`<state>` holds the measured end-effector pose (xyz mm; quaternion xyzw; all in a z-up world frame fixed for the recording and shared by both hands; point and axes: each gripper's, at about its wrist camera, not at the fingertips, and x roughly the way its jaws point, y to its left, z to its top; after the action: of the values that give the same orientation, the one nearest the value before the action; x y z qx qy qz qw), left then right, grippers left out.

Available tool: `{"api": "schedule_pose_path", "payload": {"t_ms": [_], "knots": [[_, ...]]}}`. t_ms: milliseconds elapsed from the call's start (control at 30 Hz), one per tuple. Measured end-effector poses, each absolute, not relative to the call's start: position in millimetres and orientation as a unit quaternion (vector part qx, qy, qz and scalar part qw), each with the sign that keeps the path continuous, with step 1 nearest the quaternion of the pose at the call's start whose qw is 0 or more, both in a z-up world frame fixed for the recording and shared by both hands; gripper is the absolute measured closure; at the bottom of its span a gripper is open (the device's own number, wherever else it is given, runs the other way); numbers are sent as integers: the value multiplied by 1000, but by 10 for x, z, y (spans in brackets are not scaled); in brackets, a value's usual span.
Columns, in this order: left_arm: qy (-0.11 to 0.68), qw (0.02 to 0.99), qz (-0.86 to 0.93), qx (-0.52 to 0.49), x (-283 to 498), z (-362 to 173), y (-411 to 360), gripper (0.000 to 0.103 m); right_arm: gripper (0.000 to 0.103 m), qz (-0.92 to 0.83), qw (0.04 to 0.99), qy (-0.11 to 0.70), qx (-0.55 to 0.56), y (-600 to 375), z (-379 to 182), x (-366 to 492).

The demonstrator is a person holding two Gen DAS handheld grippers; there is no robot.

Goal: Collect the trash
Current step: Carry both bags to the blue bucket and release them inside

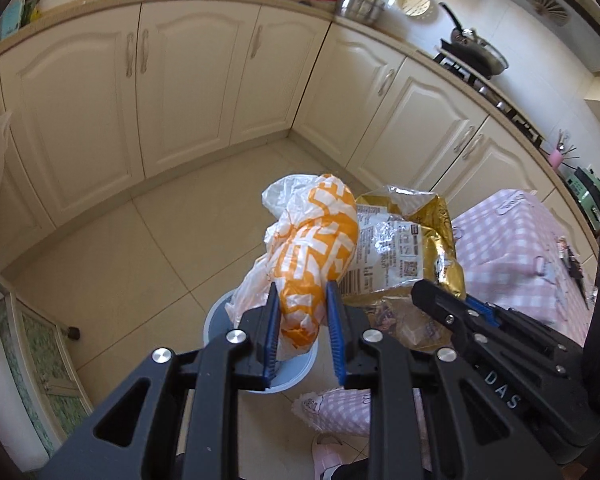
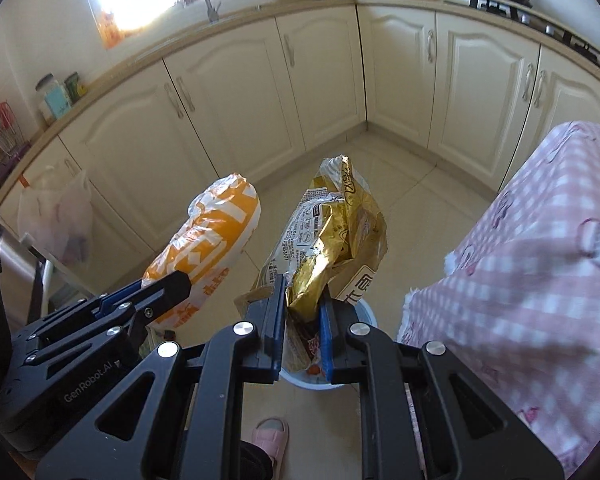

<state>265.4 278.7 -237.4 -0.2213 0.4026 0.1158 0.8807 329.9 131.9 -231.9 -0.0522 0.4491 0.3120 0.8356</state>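
- At the bottom of each wrist view, the black linkage fills the foreground. The left gripper [image 1: 300, 312] is clenched on a crumpled orange-and-white plastic bag [image 1: 315, 248], and the right gripper [image 2: 301, 312] is clenched on a crinkled gold foil snack wrapper [image 2: 335, 240].
- Just beyond the blue finger pads, both pieces of trash stick up toward the frame centre, side by side, the gold wrapper to the right of the orange bag.
- Below them on the tiled floor stands a round pale blue bin [image 1: 300, 372], partly hidden, with wrappers already visible inside it in the right view.
- The step in hand appears to be the drop: both grippers hang above the bin, tilted downward. The next move calls for opening over its mouth.
- Right of the bin hangs a pink checked tablecloth [image 2: 539, 260].
- Farthest back, cream kitchen cabinets [image 1: 188, 88] line the walls.
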Motion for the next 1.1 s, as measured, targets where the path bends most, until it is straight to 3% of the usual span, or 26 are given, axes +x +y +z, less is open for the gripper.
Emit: {"api": "schedule_pose_path", "payload": {"t_ms": [267,533,1100], "knots": [[429,862,128,-238,2825,-2748,3010,82,89,311,816,484,-50,1615,-2635,3563],[443,852,132,-246,2950,-2937,3105,82,55,301,807,507,-28,1689,-2902,3746],[459,850,110,-235,3134,-2996,2840,82,49,263,846,463,-35,1280,-2708,3750]]}}
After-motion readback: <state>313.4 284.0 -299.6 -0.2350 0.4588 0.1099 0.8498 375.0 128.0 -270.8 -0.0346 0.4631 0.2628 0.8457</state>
